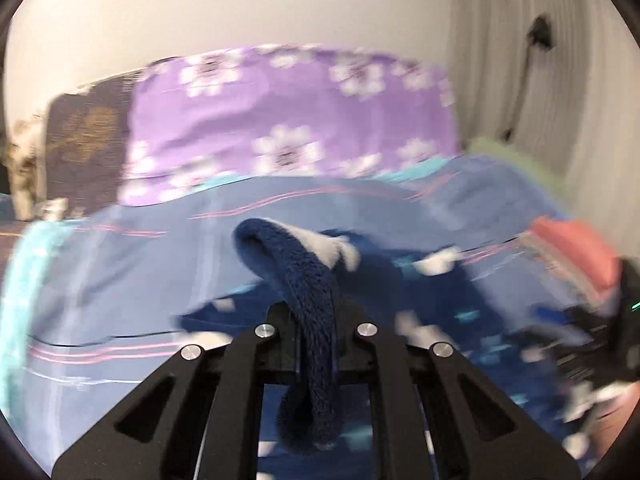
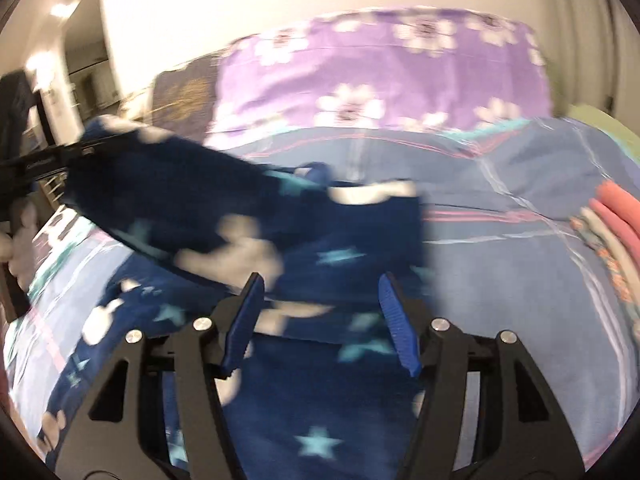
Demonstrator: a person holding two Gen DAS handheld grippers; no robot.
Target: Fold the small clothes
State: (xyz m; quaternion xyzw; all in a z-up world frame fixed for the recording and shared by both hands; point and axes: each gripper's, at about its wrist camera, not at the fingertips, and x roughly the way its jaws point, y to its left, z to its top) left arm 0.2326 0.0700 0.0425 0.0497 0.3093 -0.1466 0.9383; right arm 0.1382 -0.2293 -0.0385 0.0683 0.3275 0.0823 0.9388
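— Where do we have the dark blue fleece garment with white and teal stars (image 2: 320, 240)?

— Our left gripper (image 1: 316, 320) pinches one fuzzy edge, lifted over the blue striped bedsheet (image 1: 120, 272); the rest trails right and near.

— And our right gripper (image 2: 320, 312)?

— Fingers spread, empty, just above the cloth, nearer its free end. One garment here; one pink folded stack (image 2: 616, 216) far right.
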